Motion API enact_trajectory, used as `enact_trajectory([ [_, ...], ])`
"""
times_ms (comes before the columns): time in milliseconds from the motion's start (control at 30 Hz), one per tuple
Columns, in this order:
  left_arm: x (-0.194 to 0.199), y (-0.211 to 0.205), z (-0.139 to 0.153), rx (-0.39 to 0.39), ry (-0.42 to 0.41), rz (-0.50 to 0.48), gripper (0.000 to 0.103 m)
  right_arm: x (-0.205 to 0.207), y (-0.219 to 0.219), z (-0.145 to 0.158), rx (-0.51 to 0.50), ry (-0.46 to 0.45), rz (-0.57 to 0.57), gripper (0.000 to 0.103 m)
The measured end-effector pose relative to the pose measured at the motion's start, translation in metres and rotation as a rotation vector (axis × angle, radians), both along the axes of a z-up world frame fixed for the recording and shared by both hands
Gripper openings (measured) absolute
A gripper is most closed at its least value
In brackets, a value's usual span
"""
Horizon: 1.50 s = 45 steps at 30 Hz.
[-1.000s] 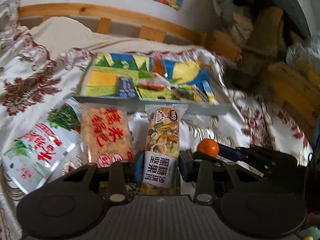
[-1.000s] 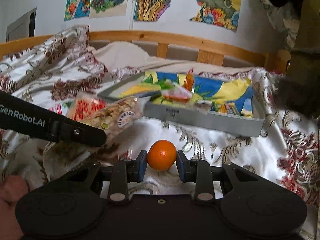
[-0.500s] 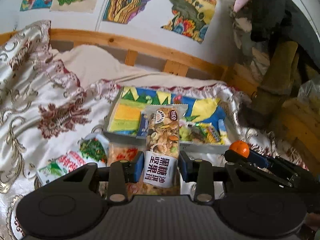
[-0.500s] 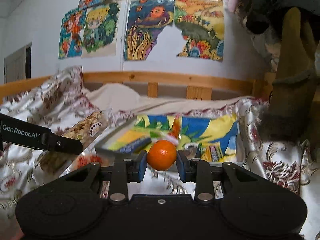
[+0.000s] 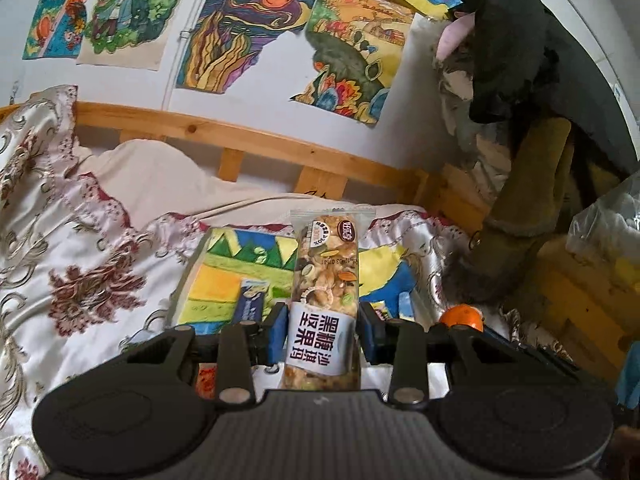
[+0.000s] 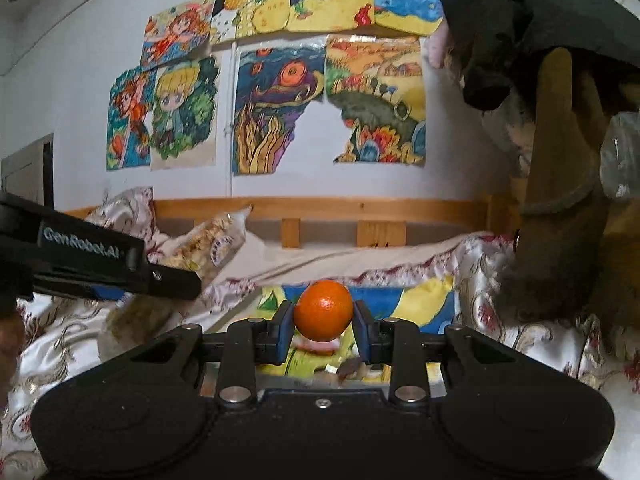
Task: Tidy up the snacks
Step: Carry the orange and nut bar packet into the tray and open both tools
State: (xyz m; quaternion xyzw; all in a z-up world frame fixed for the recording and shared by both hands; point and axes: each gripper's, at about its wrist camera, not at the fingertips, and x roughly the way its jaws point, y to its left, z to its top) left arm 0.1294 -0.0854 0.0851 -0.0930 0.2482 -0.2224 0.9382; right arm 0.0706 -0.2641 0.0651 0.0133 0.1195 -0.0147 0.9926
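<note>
My left gripper (image 5: 324, 336) is shut on a clear-wrapped nut bar (image 5: 325, 280) with a white label, held upright in the air over the near edge of a grey tray (image 5: 188, 280) lined with a colourful drawing. My right gripper (image 6: 323, 330) is shut on a small orange (image 6: 324, 310), also raised above the tray (image 6: 420, 304). The orange (image 5: 460, 316) shows at the right of the left wrist view; the nut bar (image 6: 208, 244) and left gripper show at the left of the right wrist view. A blue packet (image 5: 250, 300) lies in the tray.
The tray sits on a bed with a floral satin cover (image 5: 80, 280) and a wooden headboard rail (image 5: 240, 136). Drawings hang on the wall (image 6: 280, 100). Dark and olive clothes (image 5: 520, 160) hang at the right beside a wooden post. A red-printed packet (image 5: 206, 380) lies below the left gripper.
Both grippers have risen and tilted up from the bed, each keeping its item. The loose packets on the cover have dropped out of sight and the wall fills more of both views.
</note>
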Motion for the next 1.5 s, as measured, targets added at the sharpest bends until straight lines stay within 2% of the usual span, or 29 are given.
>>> enact_trajectory([
  [200, 0.029, -0.019, 0.008, 0.012, -0.025, -0.010, 0.040, 0.025, -0.016, 0.014, -0.028, -0.071, -0.026, 0.033],
  [333, 0.055, -0.033, 0.004, 0.020, -0.021, -0.023, 0.040, 0.048, -0.031, 0.008, -0.028, -0.088, -0.056, 0.033],
  [467, 0.083, -0.050, -0.014, 0.025, 0.006, -0.049, 0.040, 0.070, -0.045, -0.019, 0.009, -0.050, -0.081, 0.033],
  [667, 0.117, -0.070, -0.054, 0.002, 0.119, -0.095, 0.040, 0.095, -0.056, -0.056, 0.038, 0.018, -0.123, 0.033],
  [867, 0.138, -0.083, -0.082, 0.059, 0.171, -0.108, 0.040, 0.108, -0.061, -0.083, 0.057, 0.083, -0.141, 0.033],
  [1100, 0.147, -0.078, -0.097, 0.078, 0.209, -0.098, 0.040, 0.114, -0.060, -0.097, 0.065, 0.137, -0.143, 0.033],
  [1400, 0.151, -0.081, -0.096, 0.107, 0.203, -0.122, 0.041, 0.116, -0.057, -0.103, 0.063, 0.169, -0.143, 0.033],
  [1500, 0.152, -0.079, -0.094, 0.128, 0.221, -0.159, 0.041, 0.116, -0.057, -0.104, 0.069, 0.174, -0.143, 0.033],
])
